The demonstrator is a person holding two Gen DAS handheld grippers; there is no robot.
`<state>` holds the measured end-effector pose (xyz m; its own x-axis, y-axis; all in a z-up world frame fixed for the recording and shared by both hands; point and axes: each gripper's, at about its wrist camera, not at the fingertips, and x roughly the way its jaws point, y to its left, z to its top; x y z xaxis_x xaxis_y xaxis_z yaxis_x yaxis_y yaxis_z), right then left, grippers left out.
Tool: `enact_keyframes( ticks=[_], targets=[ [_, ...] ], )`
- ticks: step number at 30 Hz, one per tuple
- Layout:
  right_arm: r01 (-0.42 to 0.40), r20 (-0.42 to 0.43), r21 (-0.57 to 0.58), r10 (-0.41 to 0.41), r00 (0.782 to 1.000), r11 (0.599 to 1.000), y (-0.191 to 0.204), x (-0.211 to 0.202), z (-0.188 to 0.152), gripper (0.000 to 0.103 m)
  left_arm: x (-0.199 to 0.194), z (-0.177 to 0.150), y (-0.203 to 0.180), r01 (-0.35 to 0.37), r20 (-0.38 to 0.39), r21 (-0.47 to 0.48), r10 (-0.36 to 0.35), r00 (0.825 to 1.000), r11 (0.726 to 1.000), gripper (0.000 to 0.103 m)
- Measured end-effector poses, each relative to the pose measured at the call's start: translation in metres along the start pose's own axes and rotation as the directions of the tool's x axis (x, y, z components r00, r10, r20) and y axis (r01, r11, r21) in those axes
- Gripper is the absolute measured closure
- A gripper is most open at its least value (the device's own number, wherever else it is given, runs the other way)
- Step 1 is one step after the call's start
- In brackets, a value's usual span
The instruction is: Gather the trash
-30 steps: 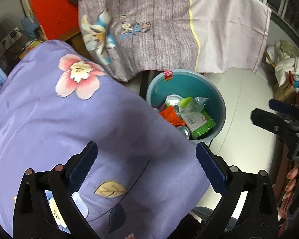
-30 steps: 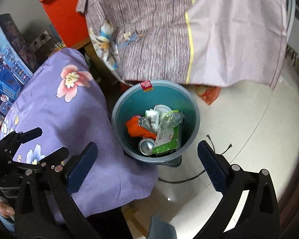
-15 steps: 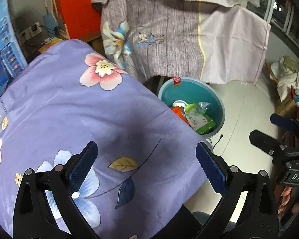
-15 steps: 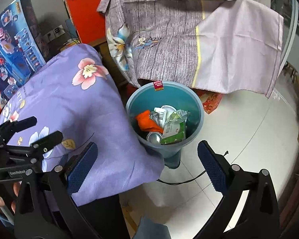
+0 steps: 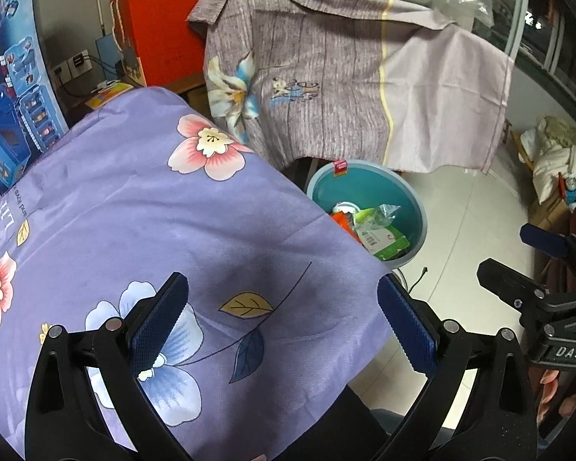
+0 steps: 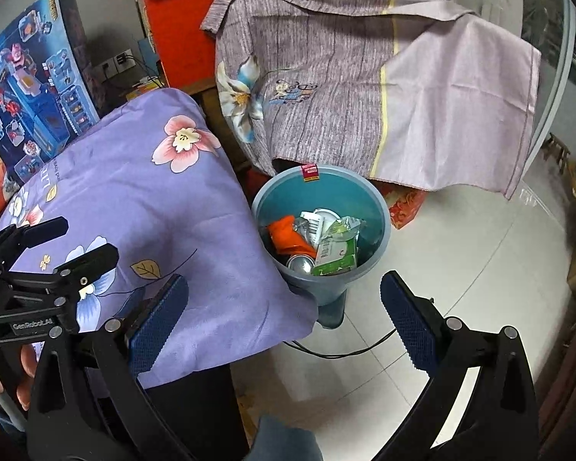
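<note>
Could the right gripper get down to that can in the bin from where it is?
Probably yes. The right gripper is open and empty, and the can lies uncovered near the bin's front rim. The purple cloth overlaps only the bin's left edge.

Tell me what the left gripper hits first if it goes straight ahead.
Most likely the purple floral cloth: it fills the view between the open left gripper fingers. The bin lies off to the right, though depth is unclear.

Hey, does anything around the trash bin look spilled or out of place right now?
Nothing spilled. The trash sits inside the teal bin, the purple floral cloth bears no litter, and both grippers, left and right, are open and empty.
</note>
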<state>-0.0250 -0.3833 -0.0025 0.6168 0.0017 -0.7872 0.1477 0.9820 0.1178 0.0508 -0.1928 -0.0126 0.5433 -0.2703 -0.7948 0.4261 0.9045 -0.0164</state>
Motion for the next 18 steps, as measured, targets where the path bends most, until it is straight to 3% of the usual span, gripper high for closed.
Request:
enact_keyframes(
  ticks=[18],
  targets=[
    [-0.008,-0.035,0.016,0.009,0.999,1.0,-0.001,0.014,-0.001,0.007,0.016,-0.001,0.011,-0.027,-0.037,-0.047,0.025,0.999,0.999,0.004]
  ],
)
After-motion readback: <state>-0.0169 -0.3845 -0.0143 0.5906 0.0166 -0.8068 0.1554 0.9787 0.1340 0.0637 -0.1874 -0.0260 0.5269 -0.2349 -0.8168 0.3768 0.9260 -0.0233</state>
